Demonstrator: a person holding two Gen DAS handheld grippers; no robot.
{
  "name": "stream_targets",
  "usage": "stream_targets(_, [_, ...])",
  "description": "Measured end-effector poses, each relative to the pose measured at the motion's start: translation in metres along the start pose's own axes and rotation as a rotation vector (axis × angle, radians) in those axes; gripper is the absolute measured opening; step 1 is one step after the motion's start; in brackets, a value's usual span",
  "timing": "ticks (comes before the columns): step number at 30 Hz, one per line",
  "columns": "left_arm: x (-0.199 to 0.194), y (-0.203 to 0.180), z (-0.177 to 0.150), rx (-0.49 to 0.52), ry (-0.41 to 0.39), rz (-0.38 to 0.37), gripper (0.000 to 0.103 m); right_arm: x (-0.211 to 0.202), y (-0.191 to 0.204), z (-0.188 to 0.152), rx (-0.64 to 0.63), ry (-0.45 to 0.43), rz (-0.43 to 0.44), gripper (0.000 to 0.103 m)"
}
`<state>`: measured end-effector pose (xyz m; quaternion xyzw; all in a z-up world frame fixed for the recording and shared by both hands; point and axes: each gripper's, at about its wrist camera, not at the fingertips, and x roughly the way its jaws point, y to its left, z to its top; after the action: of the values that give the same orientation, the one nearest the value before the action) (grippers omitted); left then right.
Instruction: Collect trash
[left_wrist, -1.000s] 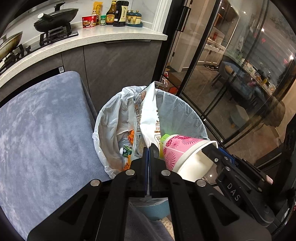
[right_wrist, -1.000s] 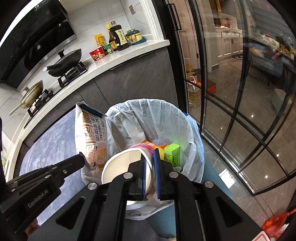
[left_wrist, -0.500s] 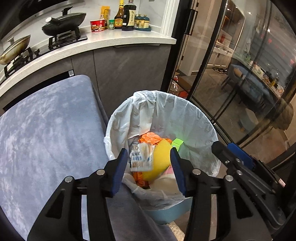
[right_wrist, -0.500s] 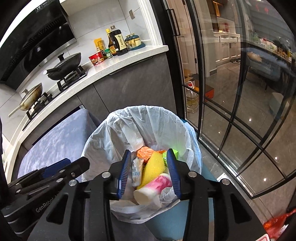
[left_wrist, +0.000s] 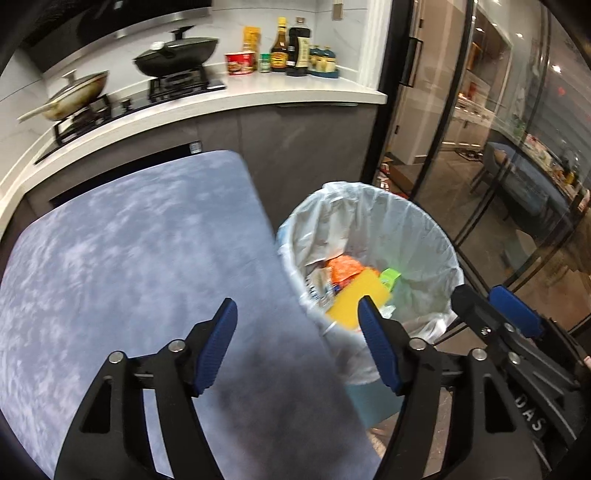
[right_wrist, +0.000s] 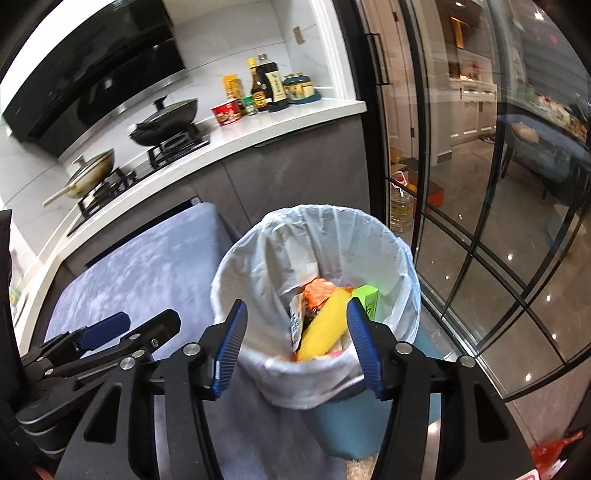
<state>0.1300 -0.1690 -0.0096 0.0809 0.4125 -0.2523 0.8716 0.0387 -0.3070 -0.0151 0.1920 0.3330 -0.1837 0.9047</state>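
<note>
While both sets of jaws stand spread wide and grip nothing, the trash lies inside the bin (left_wrist: 369, 236) lined with a white bag (right_wrist: 332, 236), which stands on the floor just beside the right edge of the blue-grey bench (left_wrist: 122, 258). From the left wrist view, the left gripper (left_wrist: 297, 345) hovers over the bench's right edge, its left finger above the cloth and its right finger over the bin's near rim; the trash sits ahead of and just right of the gap between the jaws. From the right wrist view, the right gripper (right_wrist: 297, 349) is poised over the bin's near rim, and the heap of trash shows between its two blue pads (right_wrist: 231, 347), lower down in the bag and apart from them. In that heap a yellow sponge-like piece (right_wrist: 325, 325) lies tilted on top, an orange wrapper (right_wrist: 319, 291) behind it, a small green carton (right_wrist: 367, 301) at its right and a printed packet (right_wrist: 297, 321) standing on edge at its left. Behind the bench a white kitchen counter (left_wrist: 258, 98) carries two pans, a red cup and bottles.
</note>
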Motion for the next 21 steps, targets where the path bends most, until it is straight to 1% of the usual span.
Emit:
stream_targets(1, [-0.005, 0.003, -0.003, -0.005, -0.001, 0.008, 0.068, -0.004, 0.002, -0.003, -0.006, 0.001, 0.002, 0.061])
stream_targets(3, [-0.015, 0.008, -0.011, -0.007, -0.006, 0.024, 0.071, -0.013, 0.007, -0.009, -0.016, 0.004, 0.004, 0.064])
stream_targets(7, [-0.035, 0.015, -0.025, 0.0, -0.022, 0.063, 0.075, -0.03, 0.017, -0.02, -0.055, 0.011, -0.001, 0.067])
stream_targets(10, [-0.048, 0.023, -0.036, -0.007, -0.026, 0.076, 0.078, -0.041, 0.023, -0.028, -0.078, 0.017, -0.002, 0.069])
stream_targets(13, [-0.059, 0.032, -0.047, -0.019, -0.031, 0.104, 0.083, -0.049, 0.028, -0.035, -0.1, 0.021, -0.006, 0.071])
stream_targets(19, [-0.075, 0.055, -0.065, -0.068, -0.027, 0.143, 0.086, -0.061, 0.034, -0.048, -0.123, 0.042, -0.011, 0.071])
stream_targets(21, [-0.077, 0.061, -0.07, -0.077, -0.022, 0.154, 0.087, -0.064, 0.035, -0.052, -0.123, 0.049, -0.012, 0.073])
